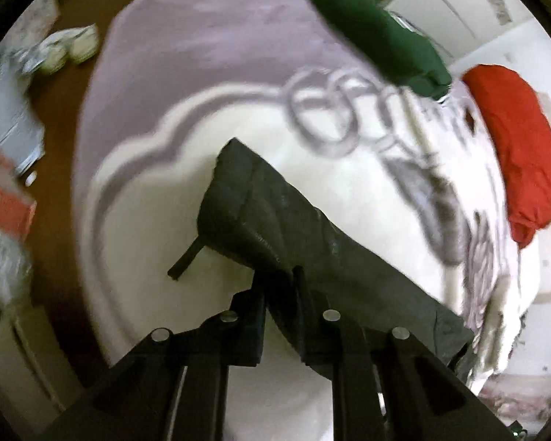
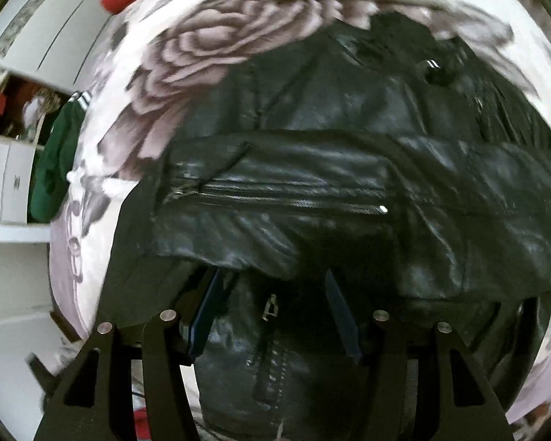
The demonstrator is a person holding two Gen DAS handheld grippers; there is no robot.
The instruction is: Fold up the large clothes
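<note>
The left tool [image 1: 279, 275] pinches a dark fabric edge of the black leather zippered jacket [image 2: 312, 183], which lies on the lilac-and-white floral bedspread [image 1: 202, 73]; the right tool [image 2: 272, 312] is spread, its fingers over the jacket, gripping nothing; a green garment [image 1: 382, 36] lies at one o'clock, a red garment [image 1: 514, 147] at three

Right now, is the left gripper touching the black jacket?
Touching. The left wrist view shows the left gripper pinching a fold of the black jacket between its fingers.
</note>
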